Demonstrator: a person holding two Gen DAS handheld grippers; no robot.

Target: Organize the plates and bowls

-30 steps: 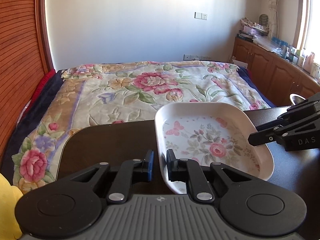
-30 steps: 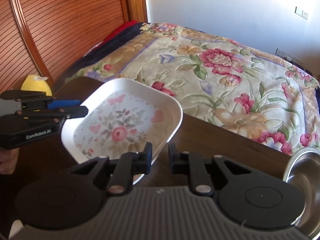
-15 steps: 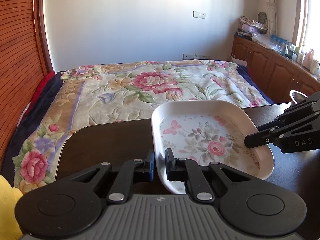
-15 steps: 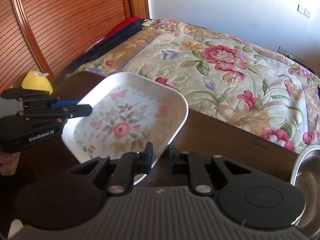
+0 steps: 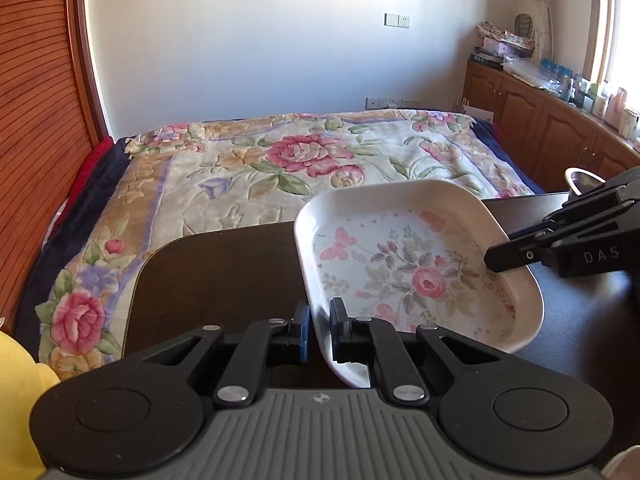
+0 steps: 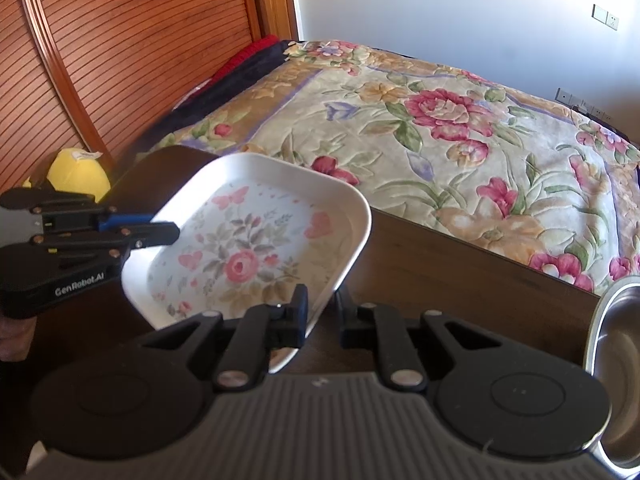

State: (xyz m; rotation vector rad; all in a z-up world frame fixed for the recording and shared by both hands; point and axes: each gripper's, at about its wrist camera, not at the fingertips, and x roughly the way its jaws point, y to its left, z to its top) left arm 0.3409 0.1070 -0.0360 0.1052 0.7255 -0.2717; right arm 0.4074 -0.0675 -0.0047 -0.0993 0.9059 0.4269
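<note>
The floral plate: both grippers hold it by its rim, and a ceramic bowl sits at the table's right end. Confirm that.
Not ceramic: the bowl is shiny steel, as the right wrist view shows. The left gripper and right gripper do clamp the floral plate by its rim.

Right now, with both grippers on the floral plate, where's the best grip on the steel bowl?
Take the steel bowl by its thin rolled rim, one finger inside and one outside. Come from above on its near-left side, probably with the right gripper, which sits closest. Its smooth curved wall offers no other purchase. Both the right gripper and the left gripper straddle opposite edges of the floral plate.
</note>
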